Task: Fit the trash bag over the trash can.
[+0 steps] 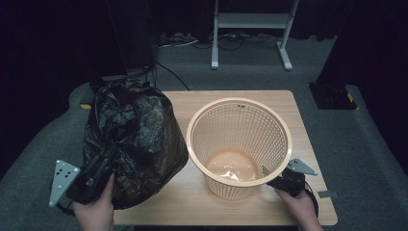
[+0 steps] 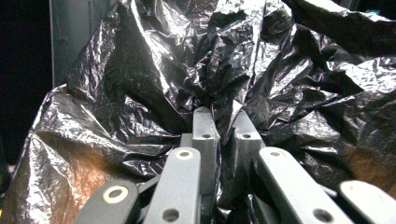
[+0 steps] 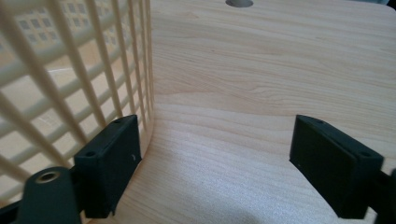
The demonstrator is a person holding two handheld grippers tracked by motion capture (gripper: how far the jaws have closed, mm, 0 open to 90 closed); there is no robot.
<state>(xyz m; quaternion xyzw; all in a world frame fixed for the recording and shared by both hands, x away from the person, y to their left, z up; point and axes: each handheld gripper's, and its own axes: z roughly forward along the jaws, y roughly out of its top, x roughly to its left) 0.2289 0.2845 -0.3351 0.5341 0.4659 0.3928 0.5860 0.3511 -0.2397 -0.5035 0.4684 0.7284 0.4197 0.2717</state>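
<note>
Over at the left edge of the wooden table (image 1: 269,98) the left gripper (image 1: 103,161) has its jaws nipped nearly together on a fold of the black bin bag (image 1: 132,139). From the left gripper view that pinch is plain: the two grey fingers (image 2: 205,128) stand close side by side with crinkled black plastic (image 2: 224,116) caught between them. The bag billows up in a big crumpled mound, covering the table's left side and spilling past its left edge, its right flank just beside the basket.

The cream mesh basket (image 1: 239,144) stands upright, mouth open to the camera, toward the near right of the table. The right gripper (image 1: 284,179) sits low at the basket's foot by the near right corner. In the right gripper view its black jaws are spread wide, with bare wood between them and nothing held; the left-hand pad (image 3: 112,161) sits right against the basket's latticed wall (image 3: 84,84), though true contact is hard to call.
</note>
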